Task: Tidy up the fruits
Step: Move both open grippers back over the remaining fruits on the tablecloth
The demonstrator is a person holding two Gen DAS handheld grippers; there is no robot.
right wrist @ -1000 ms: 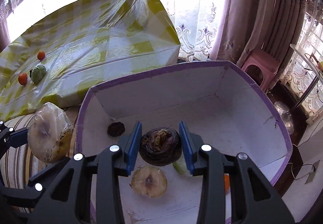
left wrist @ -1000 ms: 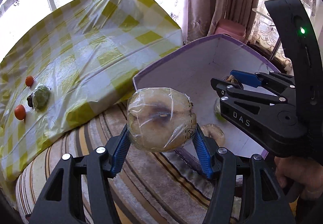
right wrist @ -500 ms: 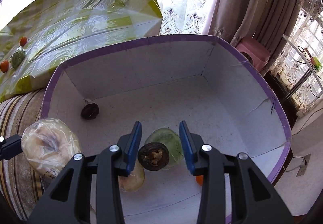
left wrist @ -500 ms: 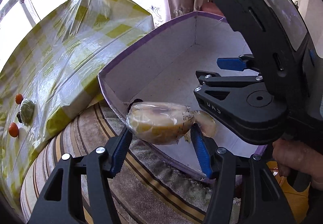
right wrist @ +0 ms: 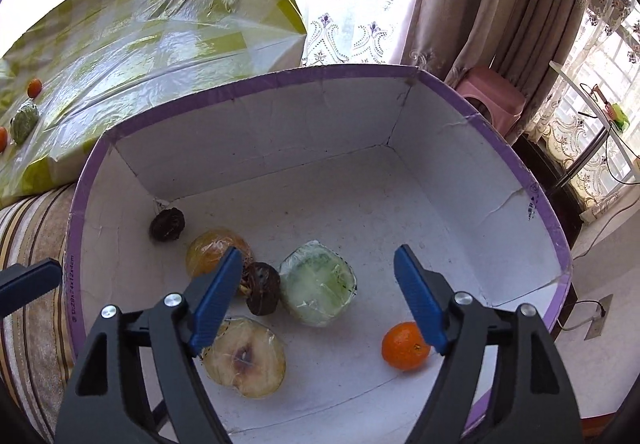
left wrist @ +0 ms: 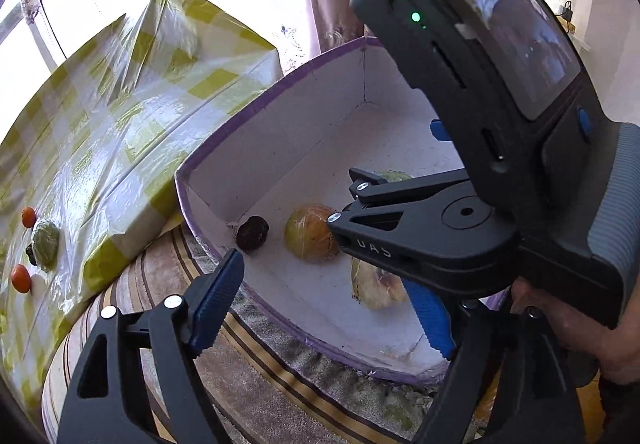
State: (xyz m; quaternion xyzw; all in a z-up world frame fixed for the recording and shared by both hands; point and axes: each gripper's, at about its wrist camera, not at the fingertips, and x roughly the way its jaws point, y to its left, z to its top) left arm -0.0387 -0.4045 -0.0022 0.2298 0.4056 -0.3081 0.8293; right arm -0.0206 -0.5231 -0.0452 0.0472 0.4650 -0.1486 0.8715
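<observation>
On the far left, the table with the yellow checked cloth (right wrist: 160, 27) bears a wrapped green fruit (right wrist: 24, 122) between two small orange fruits (right wrist: 34, 87), as it did a second ago. Next comes the striped cushion (left wrist: 256, 364) under the purple-rimmed white box (right wrist: 280, 83).

The left gripper (left wrist: 332, 300) hangs over the box's near rim. A second ago it pinched a wrapped yellowish fruit half; now its jaws are opening, spread wide with nothing between the pads, and that wrapped fruit (right wrist: 218, 252) lies on the box floor beside the dark dried fruit (right wrist: 167, 224) in the left corner.

The right gripper (right wrist: 320, 298) has sunk lower into the box. It gripped a dark wrinkled fruit (right wrist: 262, 288) before; its jaws are now opening, clear of it, and the fruit rests on the floor, touching the wrapped green half (right wrist: 318, 284). In front lies the wrapped pale half with a dark core (right wrist: 244, 358).

To the right, a small orange (right wrist: 405, 346) sits just beside the right blue pad. A hand (left wrist: 568, 328) shows on the right gripper's handle.
</observation>
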